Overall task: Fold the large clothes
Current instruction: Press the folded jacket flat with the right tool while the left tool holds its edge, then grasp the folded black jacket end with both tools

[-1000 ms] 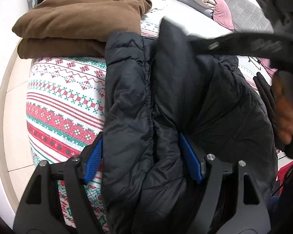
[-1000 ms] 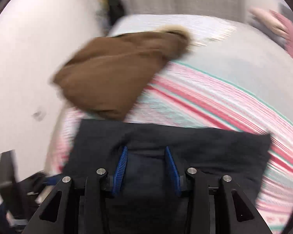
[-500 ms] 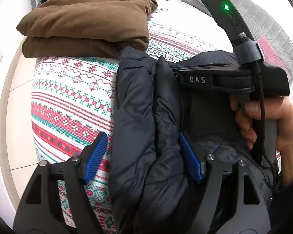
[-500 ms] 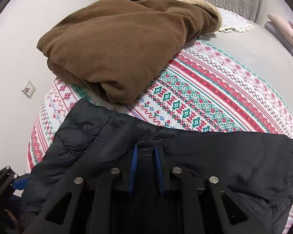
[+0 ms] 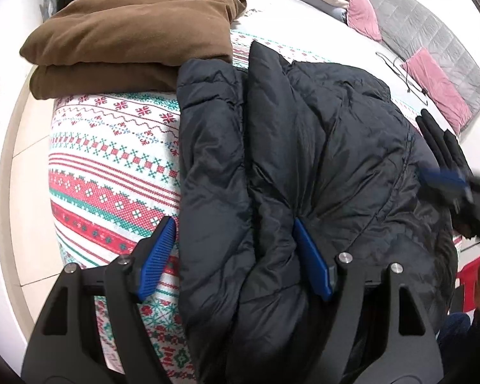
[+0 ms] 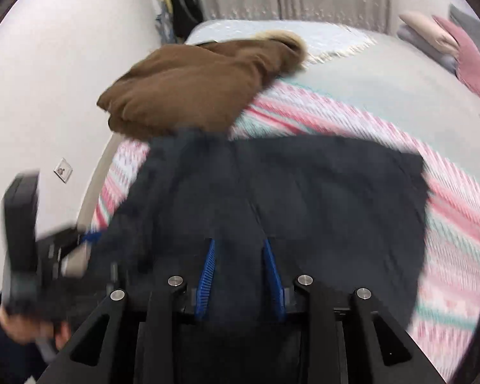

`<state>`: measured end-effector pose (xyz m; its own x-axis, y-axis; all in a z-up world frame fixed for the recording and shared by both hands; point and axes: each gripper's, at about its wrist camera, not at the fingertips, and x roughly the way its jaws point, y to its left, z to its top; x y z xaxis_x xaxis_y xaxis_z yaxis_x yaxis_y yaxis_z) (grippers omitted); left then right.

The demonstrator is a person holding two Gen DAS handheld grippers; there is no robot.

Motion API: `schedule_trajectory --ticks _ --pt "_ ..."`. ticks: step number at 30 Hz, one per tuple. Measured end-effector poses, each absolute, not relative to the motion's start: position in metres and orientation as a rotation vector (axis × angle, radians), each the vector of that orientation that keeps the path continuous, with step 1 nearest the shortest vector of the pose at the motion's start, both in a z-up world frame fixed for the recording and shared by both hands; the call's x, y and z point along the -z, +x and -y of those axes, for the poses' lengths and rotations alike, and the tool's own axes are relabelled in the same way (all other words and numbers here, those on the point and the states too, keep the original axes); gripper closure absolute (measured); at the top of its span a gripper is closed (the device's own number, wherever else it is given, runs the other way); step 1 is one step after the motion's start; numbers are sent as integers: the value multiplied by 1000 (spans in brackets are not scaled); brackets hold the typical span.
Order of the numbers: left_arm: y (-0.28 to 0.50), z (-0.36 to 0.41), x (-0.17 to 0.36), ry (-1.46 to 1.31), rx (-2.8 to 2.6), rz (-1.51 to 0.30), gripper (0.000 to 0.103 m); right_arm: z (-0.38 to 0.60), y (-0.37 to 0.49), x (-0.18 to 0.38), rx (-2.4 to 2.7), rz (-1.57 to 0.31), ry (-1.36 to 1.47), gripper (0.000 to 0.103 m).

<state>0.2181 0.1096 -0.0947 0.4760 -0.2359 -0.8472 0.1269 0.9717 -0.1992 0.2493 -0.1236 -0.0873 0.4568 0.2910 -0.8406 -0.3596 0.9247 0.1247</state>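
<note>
Brown fleece, a folded coat (image 5: 128,35), sits at the left end of the bed (image 5: 112,166), just touching the black jacket (image 5: 304,147) beside it. The jacket lies bunched across the patterned cover, near the bed's edge, its quilted shell puffy and slightly glossy.

The left gripper (image 5: 230,256) stands wide apart, its blue pads (image 5: 156,256) either side of a thick roll of jacket; the left pad hangs clear over the cover, so it does not seem to be clamping anything. Further right, the right gripper (image 6: 240,272) is blurred, jaws part-way apart with dark fabric between them; whether they pinch it I cannot tell.

I'd judge the jacket light but bulky, soft, springy and slippery: folds will want to puff open and slide. Best taken at a seam, hem or collar edge, where the cloth is thinner and firmer than the padded panels.
</note>
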Motion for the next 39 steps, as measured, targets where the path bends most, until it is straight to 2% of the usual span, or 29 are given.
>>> schedule_trajectory --ticks 3,7,10,13,18,32,39 --pt "225 -113 81 -105 256 -1088 27 155 218 92 -409 -1006 21 71" --pt "231 -114 46 -74 219 -957 27 175 206 101 -425 -959 124 71" --pt "242 -103 35 -73 249 -918 27 170 203 100 -428 -951 90 71" --pt "260 -88 46 -11 206 -942 27 164 197 104 -442 -945 53 67" --pt "277 -85 73 -3 167 -1026 27 159 185 110 -439 -933 -4 67" --pt "262 -82 83 -7 132 -1007 25 155 172 119 -450 -977 -42 66" --pt "248 -107 74 -139 172 -1042 25 163 164 113 -467 -951 -37 66"
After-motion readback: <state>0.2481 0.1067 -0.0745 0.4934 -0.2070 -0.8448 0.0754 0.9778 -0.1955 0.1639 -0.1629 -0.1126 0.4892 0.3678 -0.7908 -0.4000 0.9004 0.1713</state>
